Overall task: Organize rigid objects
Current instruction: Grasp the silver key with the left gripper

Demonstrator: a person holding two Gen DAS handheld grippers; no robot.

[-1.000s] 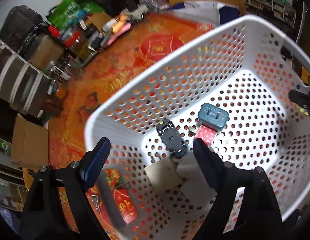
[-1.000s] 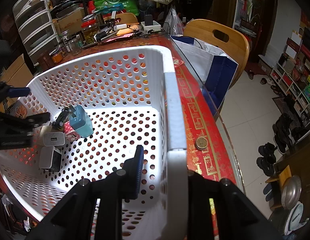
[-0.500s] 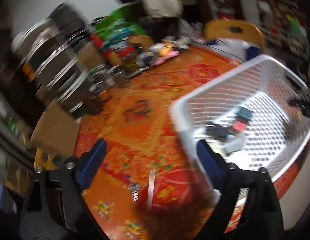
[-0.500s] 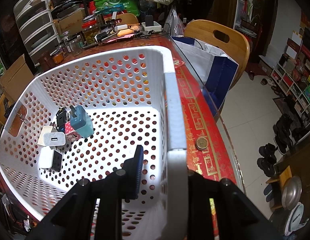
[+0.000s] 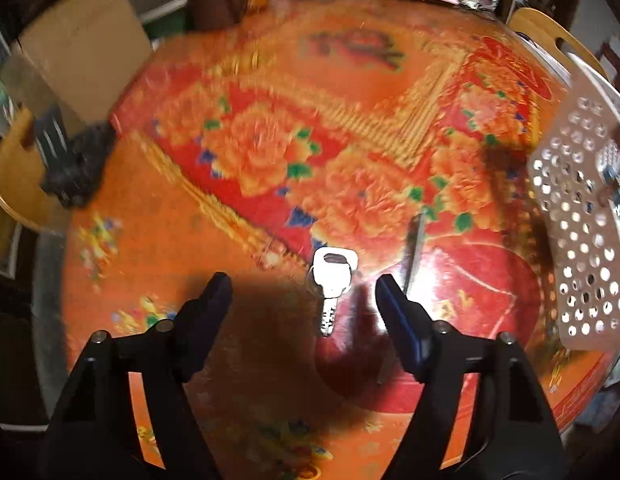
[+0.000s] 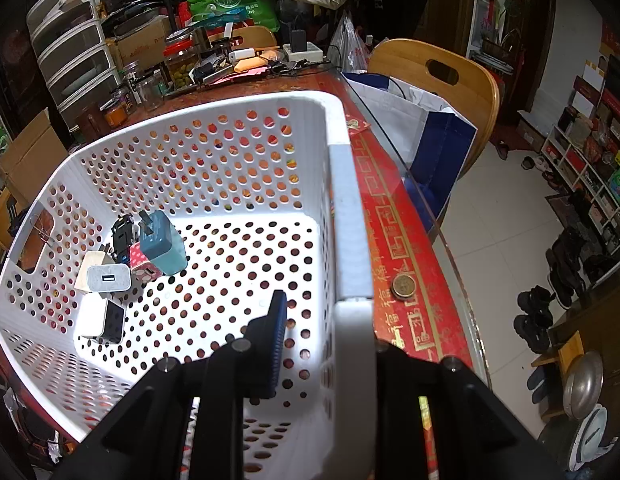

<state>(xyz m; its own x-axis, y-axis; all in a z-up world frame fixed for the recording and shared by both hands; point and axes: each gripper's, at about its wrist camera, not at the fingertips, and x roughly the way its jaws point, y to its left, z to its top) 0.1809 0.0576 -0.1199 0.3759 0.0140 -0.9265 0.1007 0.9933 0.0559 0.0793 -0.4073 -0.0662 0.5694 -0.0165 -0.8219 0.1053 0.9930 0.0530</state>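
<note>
A silver key (image 5: 332,280) lies on the orange-red floral tablecloth (image 5: 293,152). My left gripper (image 5: 301,292) is open just above the cloth, with the key between its fingers, untouched. A thin grey rod (image 5: 414,248) lies just right of the key. The white perforated basket (image 5: 578,240) stands at the right edge of the left wrist view. My right gripper (image 6: 322,316) is shut on the basket's rim (image 6: 346,216). Inside the basket lie a teal charger (image 6: 163,242), a white charger (image 6: 107,278), a black-and-white adapter (image 6: 103,320) and a small black item (image 6: 123,232).
A coin (image 6: 404,286) lies on the table's edge band beside the basket. Jars, boxes and cables crowd the far table edge (image 6: 213,64). A wooden chair (image 6: 442,76) with a blue-and-white bag stands to the right. A cardboard box (image 5: 81,44) stands beyond the table's left edge.
My left gripper has swung out of the basket, left and down to the tablecloth, and now straddles the key. My right gripper has kept its hold on the basket rim.
</note>
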